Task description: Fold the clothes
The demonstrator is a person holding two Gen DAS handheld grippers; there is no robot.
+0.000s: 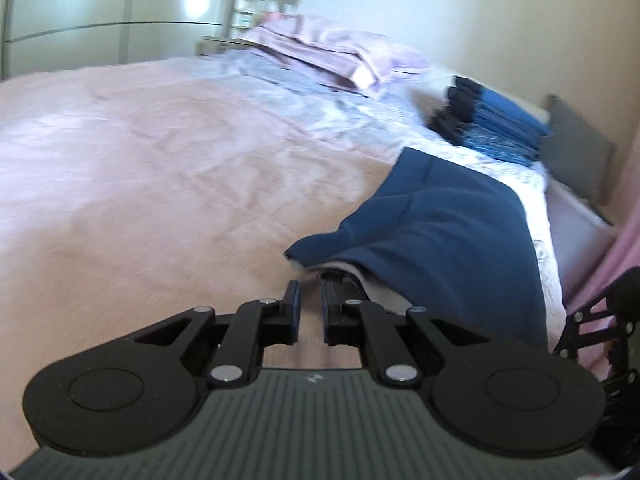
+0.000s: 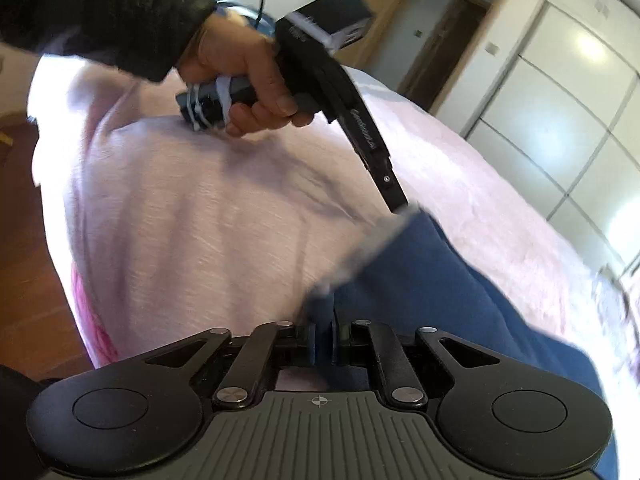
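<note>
A dark blue garment (image 1: 440, 240) lies on the pink bedspread (image 1: 160, 180), its near edge turned up to show a pale lining. My left gripper (image 1: 310, 304) sits low at that edge; its jaws stand a little apart with nothing visible between them. In the right wrist view the same blue garment (image 2: 440, 300) runs from the left gripper's tip (image 2: 400, 206) down to my right gripper (image 2: 322, 340), whose nearly closed jaws pinch the garment's edge.
A stack of folded blue and dark clothes (image 1: 488, 124) sits on the far right of the bed. Folded lilac bedding (image 1: 336, 52) lies near the head. A grey panel (image 1: 576, 148) stands by the wall. Wardrobe doors (image 2: 560, 100) and wooden floor (image 2: 32, 260) border the bed.
</note>
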